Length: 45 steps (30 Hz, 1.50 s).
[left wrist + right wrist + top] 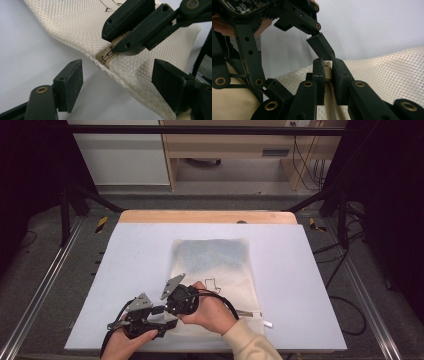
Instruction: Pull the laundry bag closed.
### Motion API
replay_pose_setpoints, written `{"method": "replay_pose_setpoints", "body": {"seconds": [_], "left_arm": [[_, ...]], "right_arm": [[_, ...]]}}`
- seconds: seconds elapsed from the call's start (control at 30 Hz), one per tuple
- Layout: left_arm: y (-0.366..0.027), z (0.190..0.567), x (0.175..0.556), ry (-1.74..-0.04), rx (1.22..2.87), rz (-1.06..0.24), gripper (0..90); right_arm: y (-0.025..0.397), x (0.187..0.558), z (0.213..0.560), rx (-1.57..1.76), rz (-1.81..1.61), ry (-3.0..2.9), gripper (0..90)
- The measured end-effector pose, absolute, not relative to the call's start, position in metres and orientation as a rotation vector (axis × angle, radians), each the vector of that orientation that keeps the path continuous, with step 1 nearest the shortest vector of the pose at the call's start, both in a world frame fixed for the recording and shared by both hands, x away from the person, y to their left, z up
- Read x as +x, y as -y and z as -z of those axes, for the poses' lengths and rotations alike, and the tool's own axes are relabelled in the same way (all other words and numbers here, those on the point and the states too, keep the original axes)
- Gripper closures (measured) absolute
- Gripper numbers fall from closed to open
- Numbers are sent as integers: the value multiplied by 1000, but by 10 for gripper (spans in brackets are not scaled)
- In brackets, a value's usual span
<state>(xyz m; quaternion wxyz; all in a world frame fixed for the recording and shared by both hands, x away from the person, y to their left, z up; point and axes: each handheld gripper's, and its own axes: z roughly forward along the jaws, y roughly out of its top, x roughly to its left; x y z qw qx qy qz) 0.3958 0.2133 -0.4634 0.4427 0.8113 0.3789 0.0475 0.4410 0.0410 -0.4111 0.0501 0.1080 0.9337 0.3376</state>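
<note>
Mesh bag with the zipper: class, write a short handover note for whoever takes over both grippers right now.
Right gripper: shut on the zipper pull at the near edge of the mesh bag.
Left gripper: open, fingers either side of the bag's corner, not gripping.
Bag lies flat on the white table.
Done: pull grasped.
Left: probably clamp the corner with the left, then slide the zipper.
</note>
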Motion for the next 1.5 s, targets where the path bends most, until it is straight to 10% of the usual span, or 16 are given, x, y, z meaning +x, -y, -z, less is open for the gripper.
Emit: {"method": "replay_pose_setpoints", "body": {"seconds": [0.53,1.5], "left_arm": [[-211,475,414,-916,1946,90,496],[-213,482,422,-909,1946,94,802]], "right_arm": [[-40,441,407,302,-1023,-2836,815],[-38,442,410,306,-1027,-2837,815]]}}
